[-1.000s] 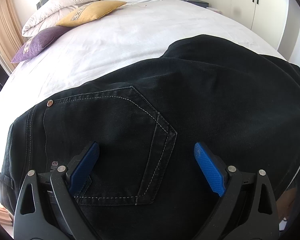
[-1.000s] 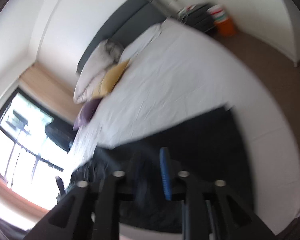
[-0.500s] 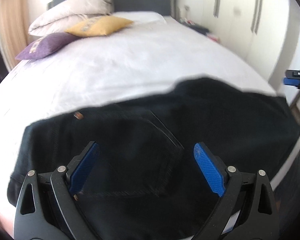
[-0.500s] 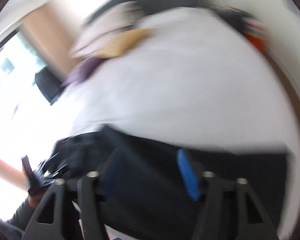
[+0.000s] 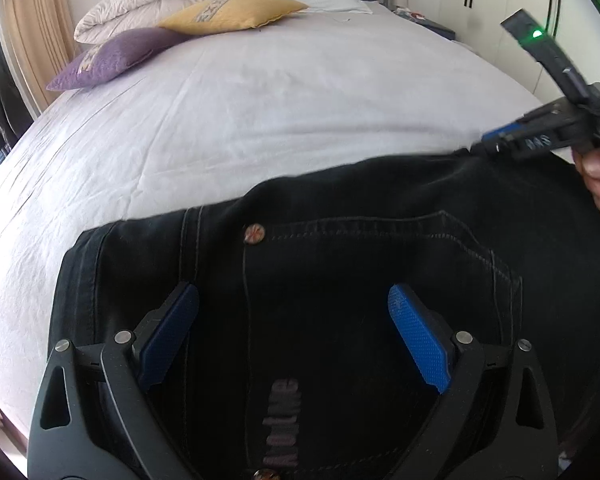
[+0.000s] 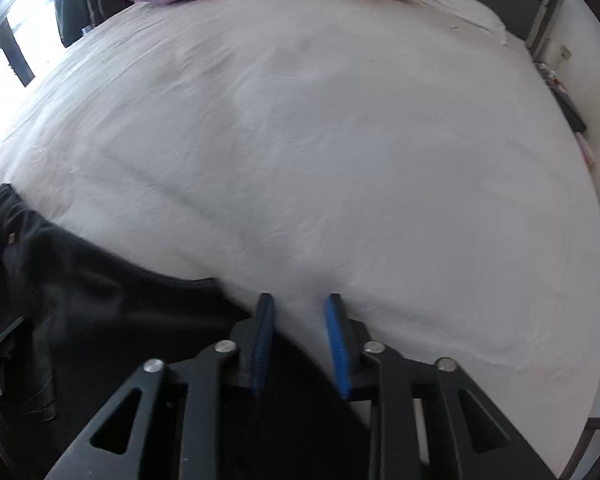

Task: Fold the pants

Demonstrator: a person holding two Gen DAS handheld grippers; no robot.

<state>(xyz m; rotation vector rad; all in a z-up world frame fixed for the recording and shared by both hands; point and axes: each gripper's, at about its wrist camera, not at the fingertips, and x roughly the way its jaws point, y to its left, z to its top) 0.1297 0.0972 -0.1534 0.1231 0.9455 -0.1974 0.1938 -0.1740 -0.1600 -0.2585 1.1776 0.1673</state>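
The black pants (image 5: pixel 340 272) are lying along the lower frame, far edge crossing mid-frame. The left gripper (image 5: pixel 294 336) is hovering released above the pocket. The right gripper (image 6: pixel 298 344) is closing at the far hem, pads narrowly apart, clasping nothing. The white sheet (image 5: pixel 260 100) is stretching open beyond.

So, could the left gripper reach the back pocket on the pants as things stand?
Probably yes: the left gripper is open and points straight at the back pocket, with nothing between them.
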